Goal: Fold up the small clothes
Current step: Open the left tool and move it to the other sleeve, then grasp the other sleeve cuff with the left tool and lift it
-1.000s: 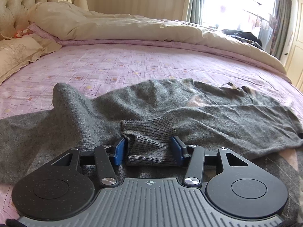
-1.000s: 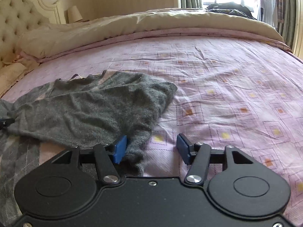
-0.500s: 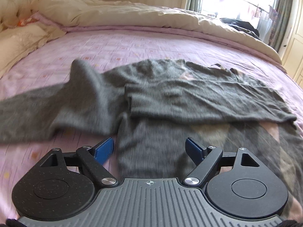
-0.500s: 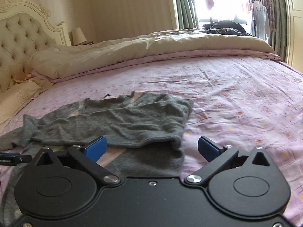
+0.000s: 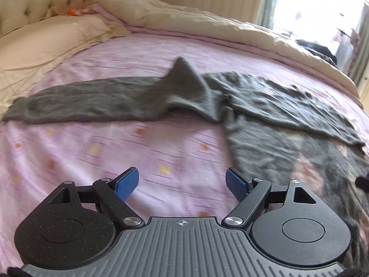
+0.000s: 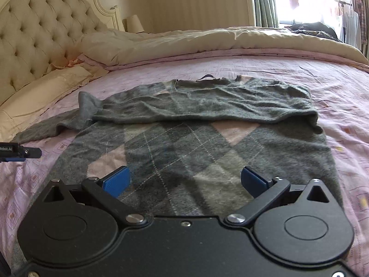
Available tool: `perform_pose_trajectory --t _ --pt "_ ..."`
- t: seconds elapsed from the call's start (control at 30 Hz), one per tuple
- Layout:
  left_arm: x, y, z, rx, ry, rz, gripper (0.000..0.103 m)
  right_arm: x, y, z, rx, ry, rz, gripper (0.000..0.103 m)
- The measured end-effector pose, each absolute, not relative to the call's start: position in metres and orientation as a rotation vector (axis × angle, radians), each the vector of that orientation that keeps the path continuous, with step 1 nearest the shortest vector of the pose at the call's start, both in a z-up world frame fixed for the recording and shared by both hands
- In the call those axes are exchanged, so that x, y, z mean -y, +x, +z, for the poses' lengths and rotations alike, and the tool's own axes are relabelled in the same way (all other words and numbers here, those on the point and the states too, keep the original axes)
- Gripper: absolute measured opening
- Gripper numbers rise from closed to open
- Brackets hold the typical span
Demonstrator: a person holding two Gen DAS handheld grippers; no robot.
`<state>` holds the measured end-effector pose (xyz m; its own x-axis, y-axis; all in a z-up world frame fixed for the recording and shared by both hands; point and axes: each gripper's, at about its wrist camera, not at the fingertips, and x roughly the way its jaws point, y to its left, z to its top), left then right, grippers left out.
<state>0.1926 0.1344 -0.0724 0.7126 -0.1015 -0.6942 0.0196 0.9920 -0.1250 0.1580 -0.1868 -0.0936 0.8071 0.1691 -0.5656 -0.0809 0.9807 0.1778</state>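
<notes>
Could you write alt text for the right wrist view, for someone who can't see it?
A grey argyle sweater lies on a pink bedspread, one sleeve folded across its chest. The open right tool hovers above its hem.

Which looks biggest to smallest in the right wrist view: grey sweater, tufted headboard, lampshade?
1. Grey sweater
2. Tufted headboard; it stands farther back, so its true size may differ
3. Lampshade
</notes>
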Motion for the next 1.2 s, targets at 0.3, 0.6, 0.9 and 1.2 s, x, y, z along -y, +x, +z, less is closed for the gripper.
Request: perform_pose_trajectory --t 0.3,0.6,0.9,1.2 --pt "-0.222 0.217 -0.066 -0.714 -0.250 0.112 0.082 0.163 0.163 -0.110 -0.615 0.067 0.111 0.102" --pt "-0.301 0.253 -0.077 -0.701 -0.388 0.261 0.082 0.159 0.165 -0.115 -0.631 0.038 0.098 0.103" --pt "-0.345 0.276 -0.088 -0.648 -0.516 0.345 0.082 0.159 0.165 -0.115 -0.631 0.038 0.098 0.103" --pt "-0.338 0.244 -0.089 -0.629 -0.642 0.292 0.082 0.159 0.165 -0.115 -0.631 0.038 0.099 0.103"
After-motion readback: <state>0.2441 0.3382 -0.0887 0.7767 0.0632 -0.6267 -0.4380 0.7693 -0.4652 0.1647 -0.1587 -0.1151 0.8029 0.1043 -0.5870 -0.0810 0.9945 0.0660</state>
